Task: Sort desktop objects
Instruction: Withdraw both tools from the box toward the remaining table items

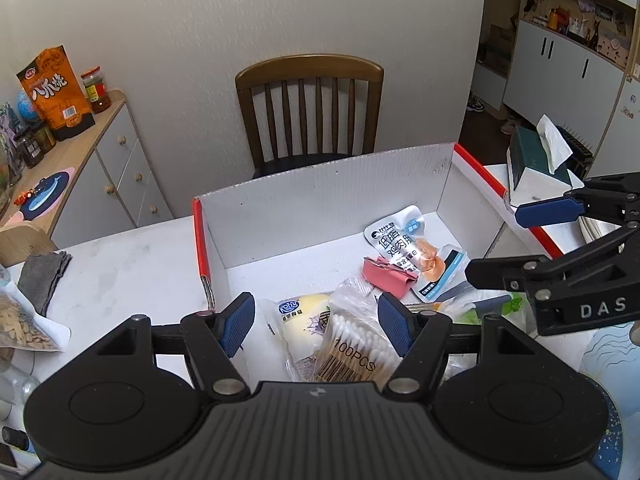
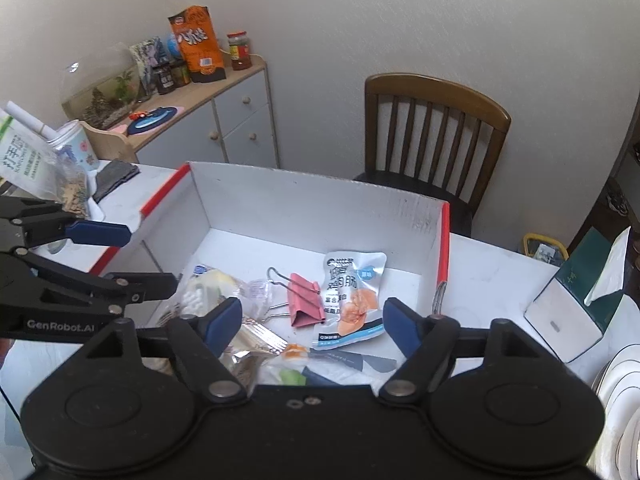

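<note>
the white cardboard box [image 1: 320, 184] with red-edged rims lies open on the white table [image 1: 132, 264], its long axis running left to right across the left wrist view and its open top facing up; a wooden chair [image 1: 308, 104] stands behind its far wall; inside the box the cotton swab pack [image 1: 352, 344], printed 100pcs, lies with its long axis running from the near edge toward the far wall, tilted a little left, beside a wrapped bun [image 1: 304, 320] on its left; the sausage pouch [image 2: 354, 292] lies flat, its long axis near to far, its top end toward the far wall; the pink binder clip [image 2: 306, 298] lies just left of the pouch, touching or nearly so, its wire handles pointing left and away; the left gripper [image 1: 316, 324] hangs over the near part of the box with its blue pads spread about half apart, released, the swab pack and bun seen below between them but not pressed; the right gripper [image 2: 312, 326] hangs over the box as well, its pads spread wide and released, gripping nothing, the pouch and clip lying beneath the gap; a tissue box [image 2: 576, 300] stands on the table to the right of the cardboard box, well apart from it
</note>
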A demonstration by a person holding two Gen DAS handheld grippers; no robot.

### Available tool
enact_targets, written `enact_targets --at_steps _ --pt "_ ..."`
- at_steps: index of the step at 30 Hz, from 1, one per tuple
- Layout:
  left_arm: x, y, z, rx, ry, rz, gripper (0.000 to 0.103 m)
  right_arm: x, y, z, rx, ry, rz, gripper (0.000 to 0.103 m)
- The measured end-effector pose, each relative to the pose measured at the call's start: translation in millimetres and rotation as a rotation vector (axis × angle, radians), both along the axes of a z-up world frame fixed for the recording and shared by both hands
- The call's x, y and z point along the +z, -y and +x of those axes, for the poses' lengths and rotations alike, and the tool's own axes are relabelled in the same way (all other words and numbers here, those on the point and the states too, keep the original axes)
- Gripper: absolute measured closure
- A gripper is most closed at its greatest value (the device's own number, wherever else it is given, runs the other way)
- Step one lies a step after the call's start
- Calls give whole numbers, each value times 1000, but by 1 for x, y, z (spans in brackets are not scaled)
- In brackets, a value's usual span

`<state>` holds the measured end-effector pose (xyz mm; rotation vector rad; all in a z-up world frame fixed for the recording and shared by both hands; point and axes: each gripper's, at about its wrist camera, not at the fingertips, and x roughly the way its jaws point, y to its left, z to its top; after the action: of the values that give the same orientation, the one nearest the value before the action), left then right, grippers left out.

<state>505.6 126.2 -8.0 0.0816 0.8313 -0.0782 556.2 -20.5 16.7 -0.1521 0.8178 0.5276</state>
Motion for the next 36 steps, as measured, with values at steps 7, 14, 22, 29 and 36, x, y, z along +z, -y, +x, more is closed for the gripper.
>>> enact_targets --at_steps 7,14,22,29,36 --pt "9 1 -13 2 15 -8 36 14 4 -17 10 27 1 22" --pt "19 0 -32 13 25 -36 26 28 11 -39 14 46 8 20" --pt "32 1 -59 0 56 -65 19 47 23 -74 13 69 33 18" --pt "43 -3 -85 0 73 -97 19 59 35 -106 5 78 59 17" --pt "46 -9 -115 -5 81 -107 19 64 44 -139 -8 78 73 16"
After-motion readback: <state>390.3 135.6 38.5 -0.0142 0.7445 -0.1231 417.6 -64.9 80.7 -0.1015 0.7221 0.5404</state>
